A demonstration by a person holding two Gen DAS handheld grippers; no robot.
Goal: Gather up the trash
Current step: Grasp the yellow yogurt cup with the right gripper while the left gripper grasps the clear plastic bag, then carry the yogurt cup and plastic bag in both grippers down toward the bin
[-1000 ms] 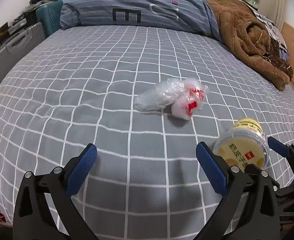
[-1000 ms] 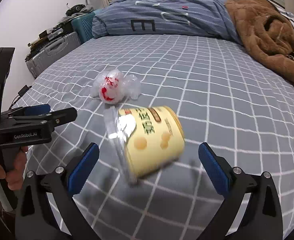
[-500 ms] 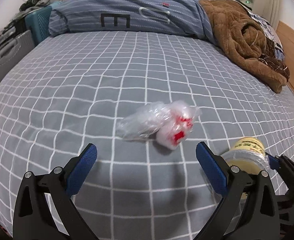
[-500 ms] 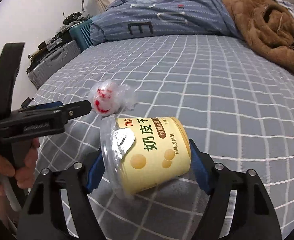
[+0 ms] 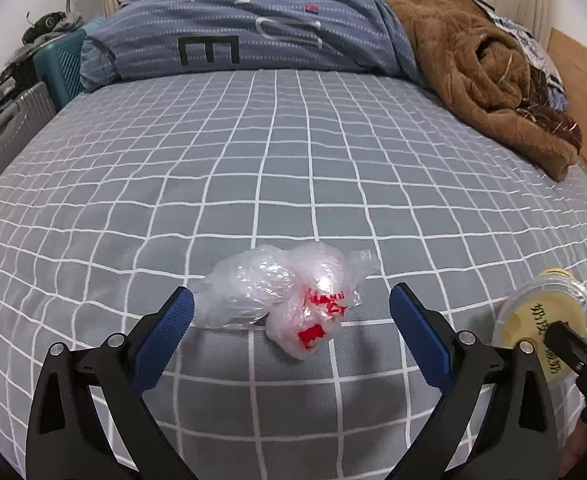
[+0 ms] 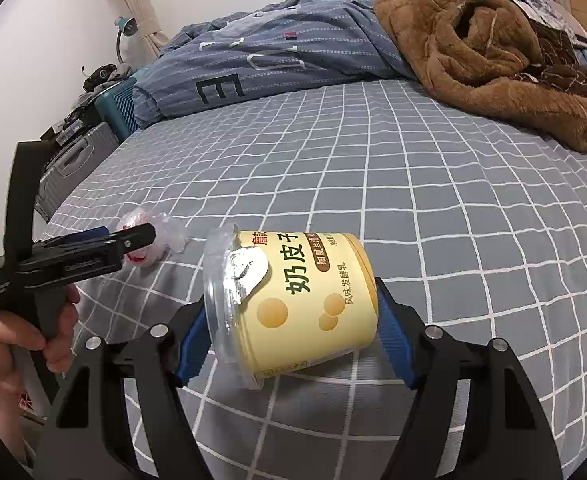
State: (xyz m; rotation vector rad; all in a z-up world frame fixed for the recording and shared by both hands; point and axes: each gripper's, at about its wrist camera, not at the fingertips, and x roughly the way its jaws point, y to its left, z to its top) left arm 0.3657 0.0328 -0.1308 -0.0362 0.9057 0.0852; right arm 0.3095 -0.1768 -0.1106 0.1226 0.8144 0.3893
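Observation:
A crumpled clear plastic bag (image 5: 285, 300) with red print lies on the grey checked bed sheet (image 5: 293, 160). It sits between the fingers of my left gripper (image 5: 291, 300), whose jaws are closing, and the pads are still clear of it on both sides. My right gripper (image 6: 293, 320) is shut on a yellow yogurt cup (image 6: 301, 292), held on its side above the sheet with its torn foil lid to the left. The cup (image 5: 541, 316) also shows at the right edge of the left wrist view. In the right wrist view the left gripper (image 6: 133, 240) partly hides the bag (image 6: 165, 232).
A blue striped duvet (image 5: 253, 32) is bunched at the far end of the bed, and a brown fleece blanket (image 5: 485, 80) lies at the far right. A grey suitcase (image 5: 5, 132) and a teal one (image 5: 59, 68) stand off the left edge. A hand (image 6: 13, 336) holds the left gripper.
The right gripper closed on the yogurt cup and lifted it off the sheet. The left gripper moved forward until the plastic bag lay between its fingers.

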